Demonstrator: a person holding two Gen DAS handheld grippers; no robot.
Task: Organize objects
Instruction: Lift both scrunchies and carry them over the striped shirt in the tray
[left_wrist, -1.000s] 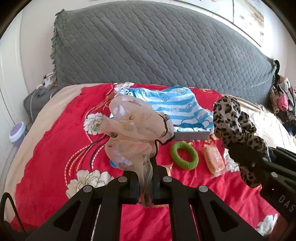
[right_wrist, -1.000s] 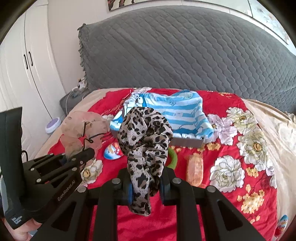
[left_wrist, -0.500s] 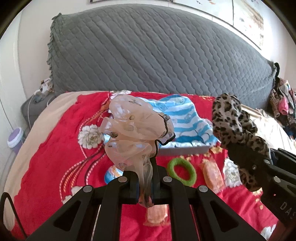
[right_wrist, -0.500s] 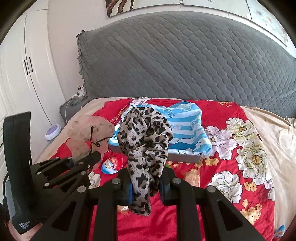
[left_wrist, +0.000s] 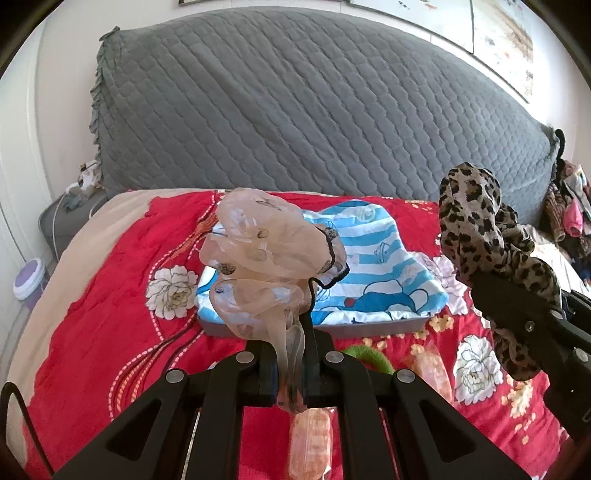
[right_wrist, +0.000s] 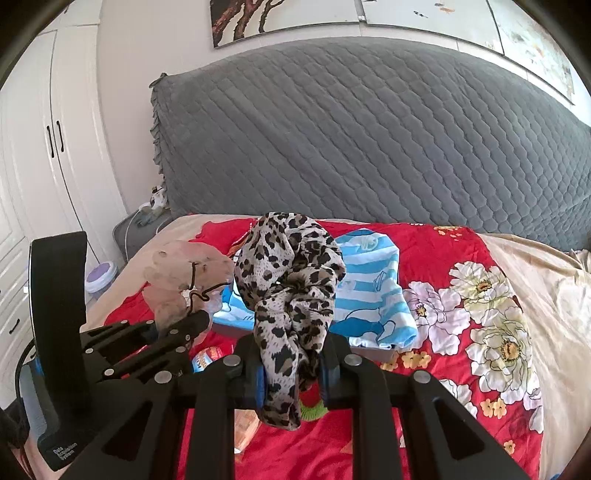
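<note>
My left gripper (left_wrist: 291, 363) is shut on a sheer peach scrunchie (left_wrist: 266, 254) that stands up above the fingers; from the right wrist view the same scrunchie (right_wrist: 177, 284) shows at the left. My right gripper (right_wrist: 291, 369) is shut on a leopard-print scrunchie (right_wrist: 291, 280), which also appears at the right of the left wrist view as the leopard scrunchie (left_wrist: 476, 236). Both are held above the red floral bed cover (left_wrist: 110, 317), just in front of a grey box (left_wrist: 369, 326) draped with a blue-striped cloth (left_wrist: 373, 269).
A green ring (left_wrist: 373, 356) and orange wrapped packets (left_wrist: 310, 443) lie on the cover below the grippers. A grey quilted headboard (left_wrist: 295, 110) rises behind. White wardrobe doors (right_wrist: 48, 147) and a bedside stand (right_wrist: 136, 229) sit at the left; a clothes pile (left_wrist: 569, 206) at the right.
Both grippers have moved forward toward the box and headboard, each still holding its scrunchie. The green ring and packets have slid lower in view, partly behind the fingers.
</note>
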